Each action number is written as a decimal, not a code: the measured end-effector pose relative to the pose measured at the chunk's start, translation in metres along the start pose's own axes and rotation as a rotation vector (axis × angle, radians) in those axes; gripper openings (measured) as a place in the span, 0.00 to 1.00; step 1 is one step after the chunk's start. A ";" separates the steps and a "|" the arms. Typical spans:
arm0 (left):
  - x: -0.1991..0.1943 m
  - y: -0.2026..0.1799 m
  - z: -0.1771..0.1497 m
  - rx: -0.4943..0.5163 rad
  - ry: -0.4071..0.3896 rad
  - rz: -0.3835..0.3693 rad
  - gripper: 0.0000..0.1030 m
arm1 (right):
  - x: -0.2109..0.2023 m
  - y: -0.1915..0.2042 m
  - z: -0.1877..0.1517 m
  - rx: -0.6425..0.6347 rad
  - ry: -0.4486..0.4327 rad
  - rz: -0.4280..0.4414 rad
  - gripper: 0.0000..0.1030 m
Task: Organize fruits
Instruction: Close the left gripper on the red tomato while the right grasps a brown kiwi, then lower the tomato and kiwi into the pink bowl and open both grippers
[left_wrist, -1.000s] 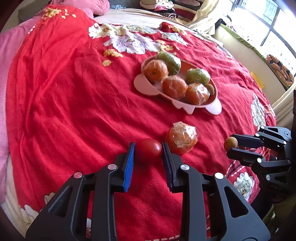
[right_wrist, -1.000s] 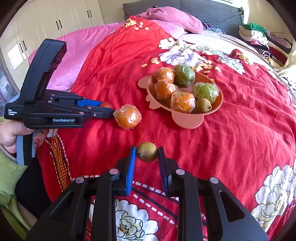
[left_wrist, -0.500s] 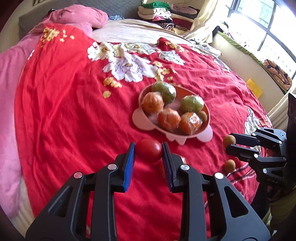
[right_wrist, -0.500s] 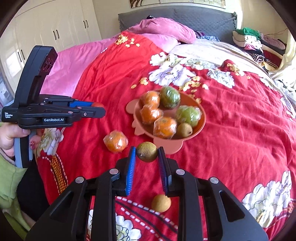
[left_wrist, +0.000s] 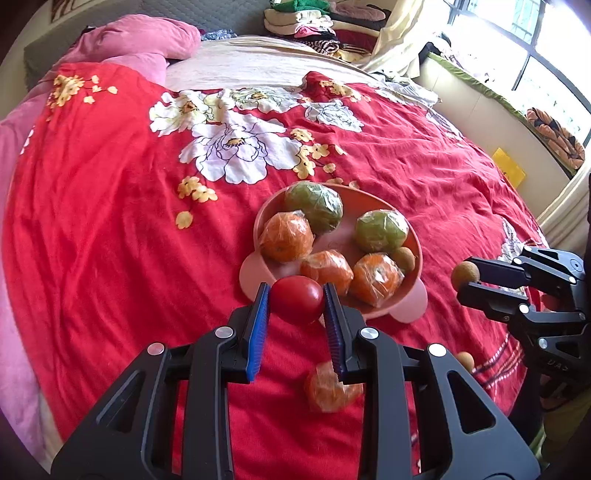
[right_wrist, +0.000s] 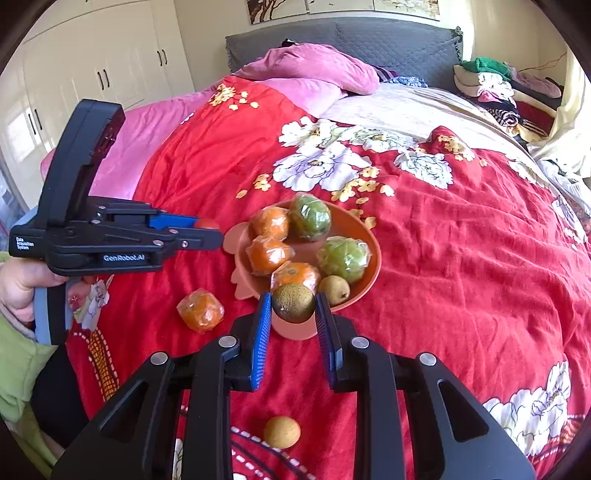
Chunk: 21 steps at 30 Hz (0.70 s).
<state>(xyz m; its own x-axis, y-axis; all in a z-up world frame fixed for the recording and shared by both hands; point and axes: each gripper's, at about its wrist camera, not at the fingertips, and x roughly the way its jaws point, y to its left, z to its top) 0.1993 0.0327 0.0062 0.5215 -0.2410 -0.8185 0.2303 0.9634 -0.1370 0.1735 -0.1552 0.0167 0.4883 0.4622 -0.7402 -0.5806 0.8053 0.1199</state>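
Two hand-held grippers, each clamped on one fruit, above a red floral bedspread (left_wrist: 92, 240).

Left to right, as the right wrist view lays it out:

1. Person's hand (right_wrist: 22, 284), green sleeve below it, gripping the handle of the left gripper (left_wrist: 297, 301). Jaws narrow, pressed on a red tomato (left_wrist: 297, 303); only a sliver of the tomato shows at the fingertips from the side.
2. Loose wrapped orange (right_wrist: 200, 309), in clear film, lying on the bedspread near the bowl, below the left gripper's tips.
3. Pink bowl (right_wrist: 369, 236) with small ear-shaped lugs, resting on the bedspread. Contents: three film-wrapped oranges, two film-wrapped green fruits, one small brown fruit against the near right wall.
4. Right gripper (right_wrist: 293, 302), jaws narrow, blue pads pressed on a brown-green round fruit (right_wrist: 293, 302), held above the near rim of the bowl.
5. Small tan round fruit (right_wrist: 282, 432), loose on the bedspread, under the right gripper.

Background: pink pillows (right_wrist: 314, 70) by a grey headboard (right_wrist: 369, 40), folded clothes piled at the far right.
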 end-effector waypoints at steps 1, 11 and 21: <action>0.003 -0.001 0.002 0.004 0.004 0.000 0.21 | 0.001 -0.002 0.001 0.003 -0.001 -0.002 0.22; 0.021 0.003 0.013 0.007 0.020 0.018 0.21 | 0.013 -0.020 0.003 0.036 0.009 -0.021 0.22; 0.034 0.011 0.016 -0.013 0.033 0.019 0.21 | 0.029 -0.037 0.006 0.062 0.022 -0.047 0.22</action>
<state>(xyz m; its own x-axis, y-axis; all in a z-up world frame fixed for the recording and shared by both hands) 0.2328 0.0329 -0.0140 0.4986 -0.2188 -0.8388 0.2097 0.9693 -0.1282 0.2130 -0.1695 -0.0052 0.4990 0.4159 -0.7603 -0.5156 0.8476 0.1253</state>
